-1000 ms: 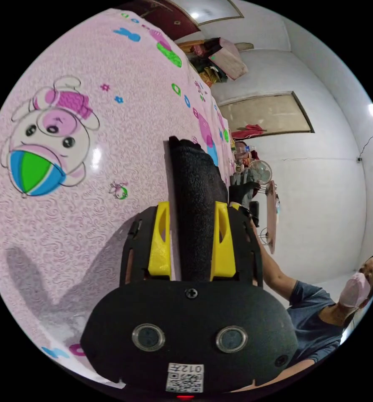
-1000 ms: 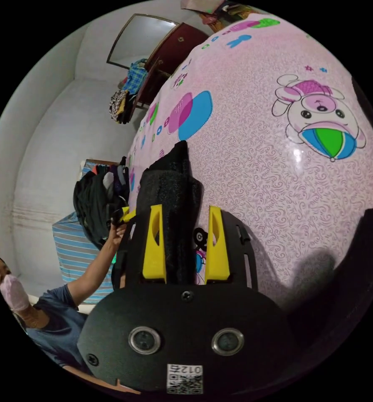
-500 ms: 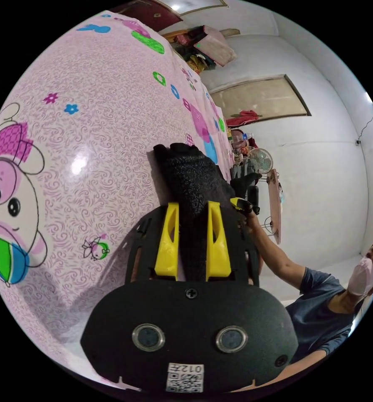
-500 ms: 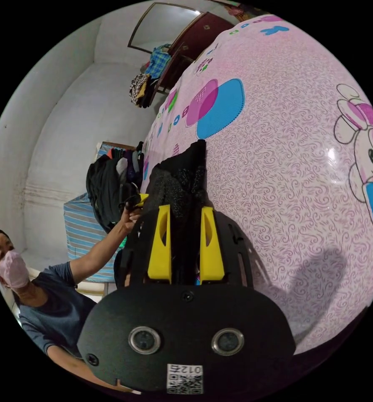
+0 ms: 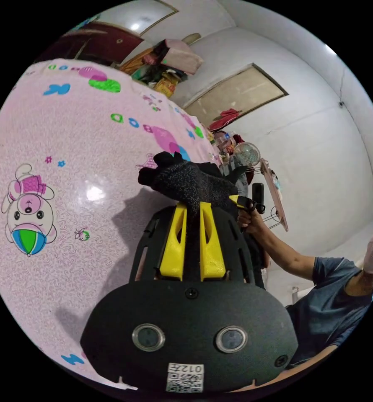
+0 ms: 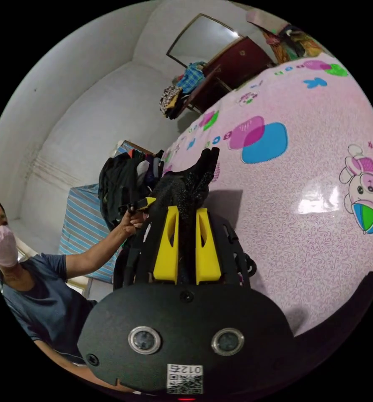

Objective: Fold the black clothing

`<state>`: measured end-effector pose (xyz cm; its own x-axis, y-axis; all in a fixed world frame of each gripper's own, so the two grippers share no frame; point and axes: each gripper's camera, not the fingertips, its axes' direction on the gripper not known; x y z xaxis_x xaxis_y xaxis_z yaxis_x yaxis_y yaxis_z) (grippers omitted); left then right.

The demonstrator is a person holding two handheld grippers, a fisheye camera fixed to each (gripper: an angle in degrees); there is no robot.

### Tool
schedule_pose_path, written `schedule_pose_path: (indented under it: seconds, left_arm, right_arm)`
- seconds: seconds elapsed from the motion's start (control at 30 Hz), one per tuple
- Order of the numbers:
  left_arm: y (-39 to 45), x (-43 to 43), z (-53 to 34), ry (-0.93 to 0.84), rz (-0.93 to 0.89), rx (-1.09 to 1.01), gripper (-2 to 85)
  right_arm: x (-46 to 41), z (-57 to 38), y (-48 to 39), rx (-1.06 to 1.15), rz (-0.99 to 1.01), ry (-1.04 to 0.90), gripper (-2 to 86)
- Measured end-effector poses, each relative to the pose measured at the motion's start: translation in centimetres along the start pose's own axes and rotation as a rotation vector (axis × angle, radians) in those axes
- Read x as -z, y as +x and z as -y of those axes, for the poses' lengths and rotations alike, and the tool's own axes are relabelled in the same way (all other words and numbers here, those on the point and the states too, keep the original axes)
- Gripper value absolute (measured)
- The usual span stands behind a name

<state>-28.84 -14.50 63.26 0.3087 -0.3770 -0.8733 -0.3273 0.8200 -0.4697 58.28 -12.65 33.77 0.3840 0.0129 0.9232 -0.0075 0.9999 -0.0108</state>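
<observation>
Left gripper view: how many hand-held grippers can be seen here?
2. The left hand-held gripper sits at bottom centre, shut on the black clothing. The right hand-held gripper is just beyond, in the person's hand, mostly hidden by cloth.

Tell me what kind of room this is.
Probably a lived-in bedroom or storeroom of a home: a pink cartoon-printed sheet covers a broad surface, clothes are heaped at its edge, and a dark wooden mirrored cabinet stands behind.

The right gripper (image 6: 186, 217) has its yellow jaws pinched on bunched black clothing (image 6: 186, 188) above a pink cartoon-print bed sheet (image 6: 304, 234), while the person's hand (image 6: 132, 220) holds the left gripper (image 6: 140, 204) at the cloth's other end
</observation>
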Motion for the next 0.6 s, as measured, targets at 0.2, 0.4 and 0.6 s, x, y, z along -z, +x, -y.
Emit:
schedule_pose_path:
  seconds: [0.2, 0.4, 0.6]
  left_arm:
    - [7.1, 2.0, -6.1, 0.129, -0.019, -0.147, 5.6]
    - [16.2, 1.2, -10.4, 0.196, -0.007, -0.361, 5.6]
    - [25.7, -3.2, -13.4, 0.185, -0.059, -0.594, 6.2]
  right_arm:
    - [4.7, -5.3, -8.9, 0.116, 0.039, 0.153, 6.3]
    - [11.5, -11.8, -17.7, 0.226, 0.021, 0.317, 6.2]
    - [20.4, -19.8, -25.7, 0.306, -0.075, 0.455, 6.2]
